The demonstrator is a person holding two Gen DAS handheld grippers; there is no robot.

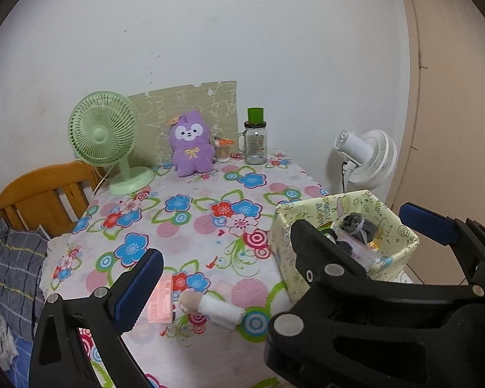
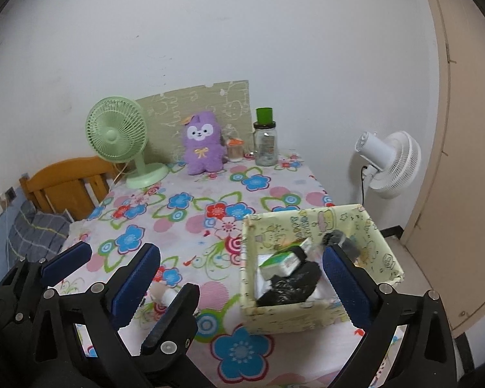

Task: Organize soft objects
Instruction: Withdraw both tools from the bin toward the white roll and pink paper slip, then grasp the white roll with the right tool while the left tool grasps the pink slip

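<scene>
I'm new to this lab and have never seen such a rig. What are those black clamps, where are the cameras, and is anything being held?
A person holds two hand-held clamps. Each carries a camera looking forward along its fingers: one picture from the left gripper, one from the right gripper. Both are open, holding nothing. On the flowered table lie a rolled cloth and a pink packet; a patterned box holds dark soft items. Behind stand a purple plush, green fan and glass jar.

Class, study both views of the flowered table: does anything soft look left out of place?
Yes. A rolled white sock lies loose on the tablecloth beside a pink packet, outside the yellow box that already holds dark soft items. Both tools are open, gripping nothing.
</scene>
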